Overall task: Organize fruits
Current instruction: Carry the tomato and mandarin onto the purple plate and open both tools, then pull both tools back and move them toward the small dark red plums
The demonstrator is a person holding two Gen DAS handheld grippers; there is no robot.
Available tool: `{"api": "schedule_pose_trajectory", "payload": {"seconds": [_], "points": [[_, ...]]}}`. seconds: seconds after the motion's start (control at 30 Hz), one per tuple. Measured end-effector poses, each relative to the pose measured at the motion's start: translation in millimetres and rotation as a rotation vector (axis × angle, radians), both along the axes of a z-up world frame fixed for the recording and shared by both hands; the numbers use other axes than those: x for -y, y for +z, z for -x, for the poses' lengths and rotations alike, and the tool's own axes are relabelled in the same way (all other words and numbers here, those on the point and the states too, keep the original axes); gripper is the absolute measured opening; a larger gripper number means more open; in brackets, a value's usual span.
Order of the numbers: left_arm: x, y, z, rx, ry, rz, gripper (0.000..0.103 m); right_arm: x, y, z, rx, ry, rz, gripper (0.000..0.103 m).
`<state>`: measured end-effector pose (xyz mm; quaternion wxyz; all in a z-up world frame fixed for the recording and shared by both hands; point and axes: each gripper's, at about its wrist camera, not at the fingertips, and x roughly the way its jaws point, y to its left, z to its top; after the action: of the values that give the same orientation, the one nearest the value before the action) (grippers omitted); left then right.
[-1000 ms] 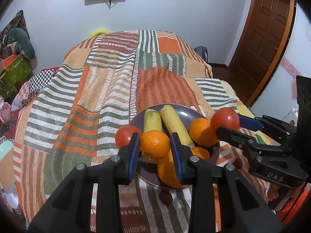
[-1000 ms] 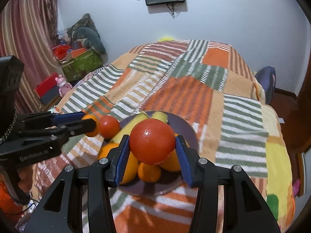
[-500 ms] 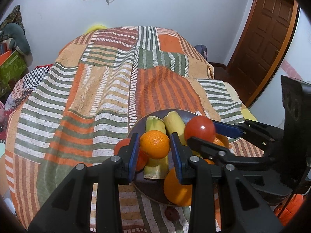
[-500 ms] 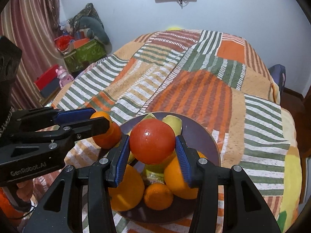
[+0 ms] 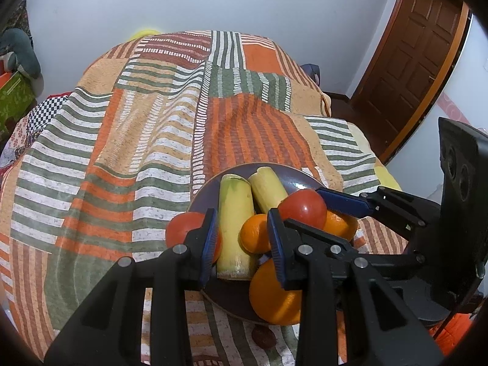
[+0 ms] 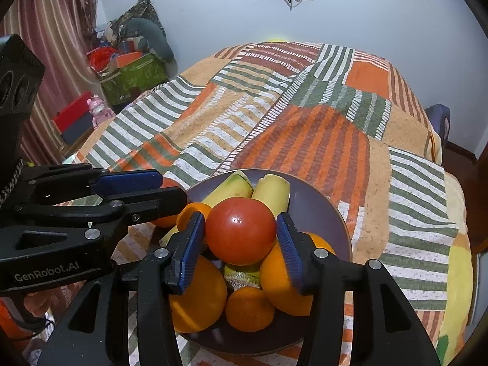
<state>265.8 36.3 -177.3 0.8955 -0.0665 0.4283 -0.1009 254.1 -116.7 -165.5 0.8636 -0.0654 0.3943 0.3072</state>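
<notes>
A dark plate on the striped bedspread holds two bananas, several oranges and tomatoes. My right gripper is shut on a red tomato just above the pile; the same tomato shows in the left wrist view. My left gripper is open over the plate's left side. A small orange lies loose between its fingers on the pile. Another tomato sits at the plate's left edge, partly behind the left finger. A big orange lies at the plate's near edge.
The patchwork bedspread covers the bed beyond the plate. A small dark fruit lies on the cloth in front of the plate. A wooden door stands at right. Boxes and toys crowd the far left corner.
My left gripper has opened and let go of the small orange, which now rests on the pile. My right gripper has brought the tomato lower and over the plate's middle.
</notes>
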Motion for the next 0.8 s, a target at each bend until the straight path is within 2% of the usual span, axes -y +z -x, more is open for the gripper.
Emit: {"api": "schedule_pose_trajectory", "payload": {"seconds": [0.53, 0.8], "points": [[-4, 29, 35, 0.051, 0.018, -0.029, 0.032, 34, 30, 23, 0.059, -0.067, -0.026, 0.047], [-1, 27, 64, 0.028, 0.023, -0.03, 0.032, 64, 44, 44, 0.1, -0.128, -0.001, 0.05]]}}
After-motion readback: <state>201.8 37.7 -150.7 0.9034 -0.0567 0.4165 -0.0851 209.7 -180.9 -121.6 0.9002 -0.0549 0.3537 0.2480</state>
